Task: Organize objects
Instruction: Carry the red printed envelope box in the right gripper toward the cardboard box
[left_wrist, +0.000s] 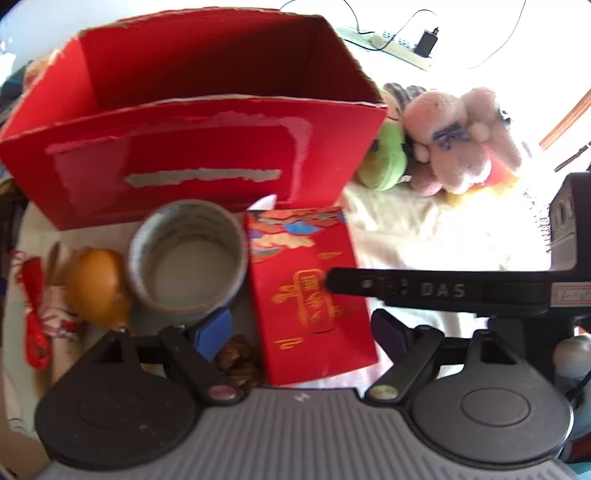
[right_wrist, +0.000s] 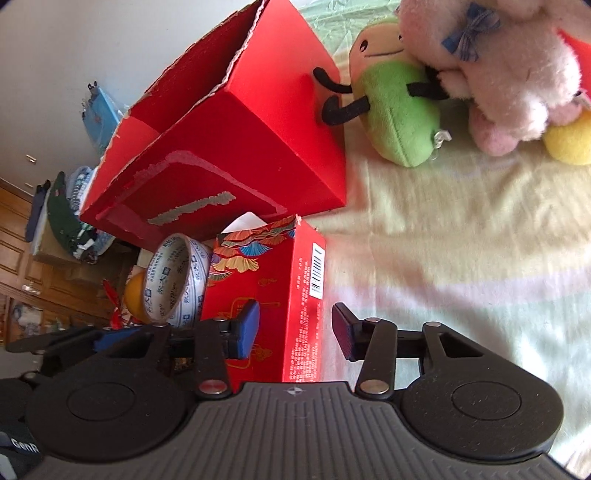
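Observation:
A flat red tissue box (left_wrist: 310, 295) with gold print lies on the pale bedspread in front of a big open red carton (left_wrist: 192, 147). My left gripper (left_wrist: 301, 326) is open, with one pad on each side of the tissue box. In the right wrist view my right gripper (right_wrist: 295, 328) is rolled sideways and open, straddling the thickness of the tissue box (right_wrist: 266, 295). One of its fingers (left_wrist: 424, 288) reaches across the box's top face. A tape roll (left_wrist: 188, 258) stands just left of the box.
An orange (left_wrist: 96, 288), a red tassel ornament (left_wrist: 35, 314) and a brown knobbly item (left_wrist: 238, 360) lie left of the box. A green plush (left_wrist: 384, 158) and a pink plush (left_wrist: 458, 136) lean by the carton's right side. A power strip (left_wrist: 399, 46) lies beyond.

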